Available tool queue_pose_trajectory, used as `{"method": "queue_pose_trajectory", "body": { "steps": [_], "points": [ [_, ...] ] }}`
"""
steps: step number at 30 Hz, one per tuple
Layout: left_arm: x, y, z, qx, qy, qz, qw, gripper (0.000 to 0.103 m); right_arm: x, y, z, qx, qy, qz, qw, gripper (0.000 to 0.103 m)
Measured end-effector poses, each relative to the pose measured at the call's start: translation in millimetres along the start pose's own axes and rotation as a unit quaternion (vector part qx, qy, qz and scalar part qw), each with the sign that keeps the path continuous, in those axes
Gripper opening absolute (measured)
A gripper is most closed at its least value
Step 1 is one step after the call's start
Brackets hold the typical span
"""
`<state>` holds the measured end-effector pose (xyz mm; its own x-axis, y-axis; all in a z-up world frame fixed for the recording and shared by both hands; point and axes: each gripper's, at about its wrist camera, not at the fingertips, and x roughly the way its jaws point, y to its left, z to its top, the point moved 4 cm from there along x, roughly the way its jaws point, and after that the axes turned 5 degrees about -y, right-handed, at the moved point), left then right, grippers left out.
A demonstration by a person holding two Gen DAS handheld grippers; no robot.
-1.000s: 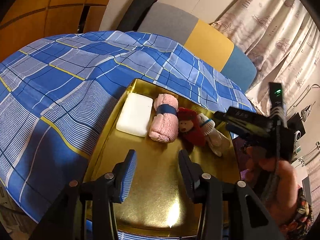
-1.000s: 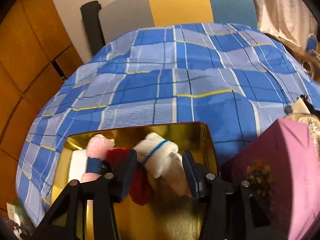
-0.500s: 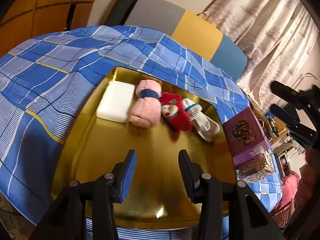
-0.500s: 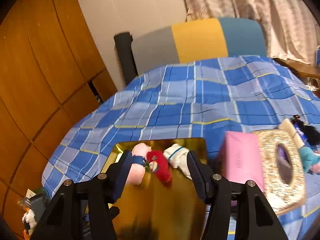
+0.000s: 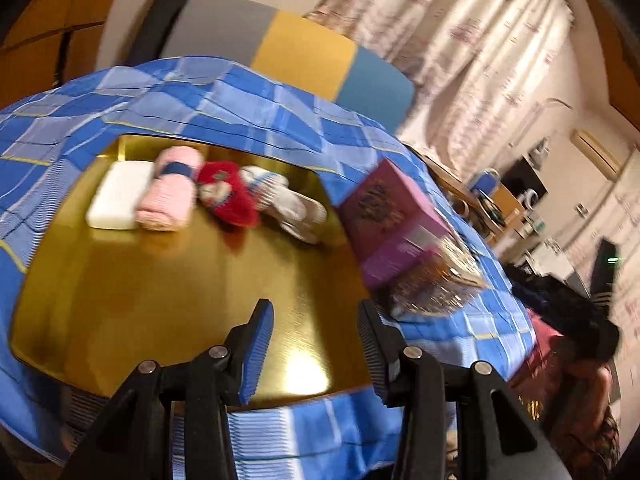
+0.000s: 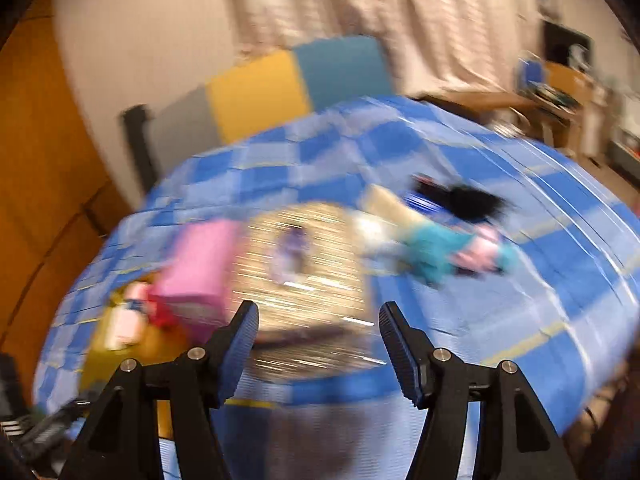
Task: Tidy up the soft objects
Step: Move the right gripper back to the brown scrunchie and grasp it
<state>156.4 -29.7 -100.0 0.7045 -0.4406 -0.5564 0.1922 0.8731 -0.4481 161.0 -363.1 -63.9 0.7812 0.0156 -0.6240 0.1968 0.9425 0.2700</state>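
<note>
Grippers, both empty with jaws parted, the right gripper (image 6: 318,338) just widening, face a teal-and-black soft doll (image 6: 444,236) beyond the gold tray (image 5: 168,288); fetching it seems next.

Left gripper (image 5: 316,344): black frame, blue ribbed pads, silver screws.

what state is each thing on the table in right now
left gripper: open, empty
right gripper: open, empty, jaws just widened
gold tray: holds four items in a row
pink towel: rolled, banded
white pad: lying flat
white sock: lying down
doll: outside tray, on cloth
</note>
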Motion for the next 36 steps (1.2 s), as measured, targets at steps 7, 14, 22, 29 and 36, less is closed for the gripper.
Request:
{"method": "queue_pose_trajectory", "body": {
  "steps": [7, 14, 22, 29, 36],
  "points": [
    [12.0, -38.0, -17.5, 0.031, 0.027, -0.022, 0.9989, 0.044, 40.7, -90.9, 15.3, -0.064, 0.036, -0.082, 0.994, 0.065],
    [19.4, -63.0, -26.2, 0.055, 0.044, -0.018, 0.9973, 0.044, 101.0, -109.9, 54.2, -0.170, 0.087, -0.050, 0.980, 0.067],
    [25.1, -84.3, -29.7, 0.078, 0.057, -0.011, 0.9953, 0.044, 145.4, -116.8, 41.4, -0.226, 0.137, -0.047, 0.963, 0.059],
    [31.8, -96.3, -30.6, 0.082, 0.067, -0.018, 0.9943, 0.044, 126.3, -114.2, 23.5, -0.202, 0.149, -0.013, 0.968, 0.011],
    [44.0, -119.3, -36.4, 0.092, 0.083, -0.039, 0.9916, 0.044, 76.4, -99.7, -4.4, -0.121, 0.173, 0.088, 0.974, 0.005]
  ]
}}
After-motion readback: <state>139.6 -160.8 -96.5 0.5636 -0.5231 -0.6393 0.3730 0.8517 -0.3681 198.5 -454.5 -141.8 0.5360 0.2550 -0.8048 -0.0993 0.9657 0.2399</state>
